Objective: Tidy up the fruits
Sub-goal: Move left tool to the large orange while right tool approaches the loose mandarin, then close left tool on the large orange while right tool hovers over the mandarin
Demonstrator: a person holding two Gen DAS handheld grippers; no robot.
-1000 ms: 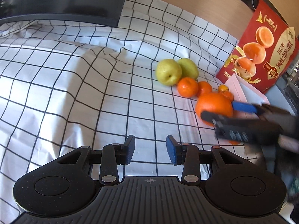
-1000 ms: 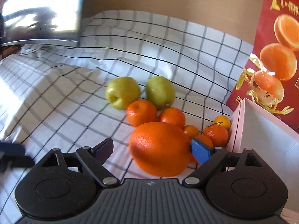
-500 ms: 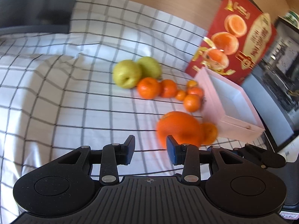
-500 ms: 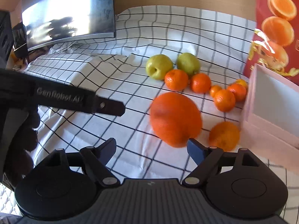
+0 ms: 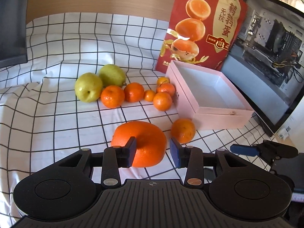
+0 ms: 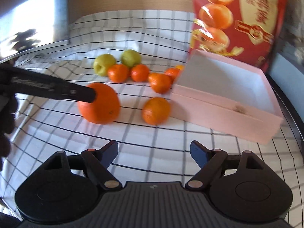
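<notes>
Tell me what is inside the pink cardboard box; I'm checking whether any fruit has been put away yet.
The pink cardboard box shows only its bare white floor and walls, with no fruit. The strip of floor just behind its near wall is hidden in both views.

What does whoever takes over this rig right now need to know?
Left tool: open, tips at the big orange, no grip on it.
Right tool: open, empty, short of the fruit.
The big orange and one small orange lie on the checked cloth by the near corner of the pink box. Six more small oranges and two green fruits sit in a cluster farther back.
Done: nothing, the box is empty.
Left: all the fruit.
</notes>
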